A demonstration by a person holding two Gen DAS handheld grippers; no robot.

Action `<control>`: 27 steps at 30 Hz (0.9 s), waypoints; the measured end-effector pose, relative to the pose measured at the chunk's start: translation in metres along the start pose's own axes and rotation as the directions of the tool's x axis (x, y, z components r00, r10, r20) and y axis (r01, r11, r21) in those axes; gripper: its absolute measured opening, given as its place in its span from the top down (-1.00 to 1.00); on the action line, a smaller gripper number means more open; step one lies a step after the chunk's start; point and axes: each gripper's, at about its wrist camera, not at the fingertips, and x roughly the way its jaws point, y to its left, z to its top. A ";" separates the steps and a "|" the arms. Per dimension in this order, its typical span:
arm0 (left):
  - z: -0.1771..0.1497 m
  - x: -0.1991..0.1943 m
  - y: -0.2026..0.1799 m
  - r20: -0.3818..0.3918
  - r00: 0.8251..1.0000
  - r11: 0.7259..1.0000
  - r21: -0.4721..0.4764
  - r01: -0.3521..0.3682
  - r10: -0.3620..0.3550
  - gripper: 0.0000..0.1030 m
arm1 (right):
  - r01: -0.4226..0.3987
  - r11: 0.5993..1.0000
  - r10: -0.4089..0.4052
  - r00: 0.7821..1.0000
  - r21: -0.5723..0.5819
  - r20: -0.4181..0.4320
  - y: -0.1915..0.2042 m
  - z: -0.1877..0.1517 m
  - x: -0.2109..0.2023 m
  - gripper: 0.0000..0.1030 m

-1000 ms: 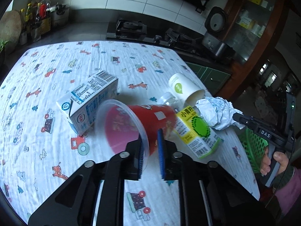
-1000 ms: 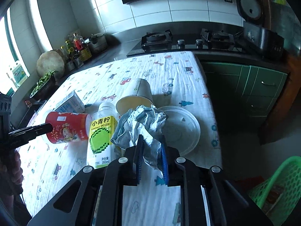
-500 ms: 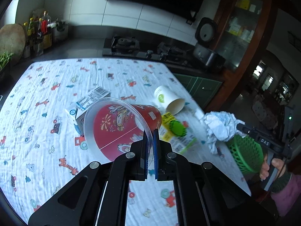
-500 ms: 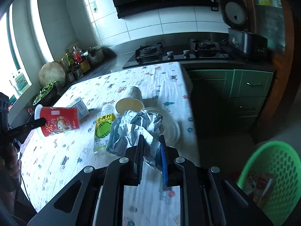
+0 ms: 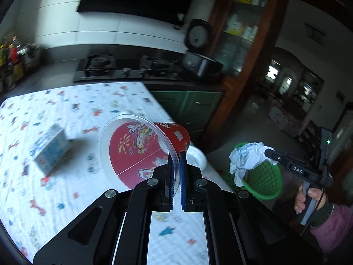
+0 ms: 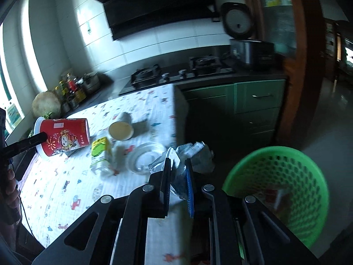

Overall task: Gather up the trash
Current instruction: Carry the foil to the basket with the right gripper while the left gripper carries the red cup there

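Both tools lifted off table: left tool [image 5: 175,159] clamps red cup [image 5: 145,152] rim, axis level; right tool [image 6: 178,165] closing on crumpled paper [image 6: 189,156].

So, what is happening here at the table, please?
A person is clearing trash with two handheld grippers. The left gripper is shut on the rim of a red cup, lifted off the table. The right gripper holds crumpled paper, its fingers closing, near the green basket. A carton, bottle and paper cup remain.
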 end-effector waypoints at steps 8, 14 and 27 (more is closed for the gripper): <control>0.005 0.037 -0.058 -0.043 0.994 0.992 0.071 0.106 -0.103 0.94 | 0.122 0.991 -0.124 0.992 0.051 0.034 -0.052 -0.012 -0.040 0.91; 0.007 0.073 -0.108 -0.093 0.980 0.975 0.125 0.184 -0.173 0.94 | 0.221 0.973 -0.222 0.975 0.073 0.015 -0.087 -0.024 -0.055 0.89; -0.005 0.153 -0.201 -0.240 0.932 0.932 0.174 0.317 -0.272 0.94 | 0.310 0.947 -0.314 0.949 0.082 0.038 -0.126 -0.049 -0.092 0.16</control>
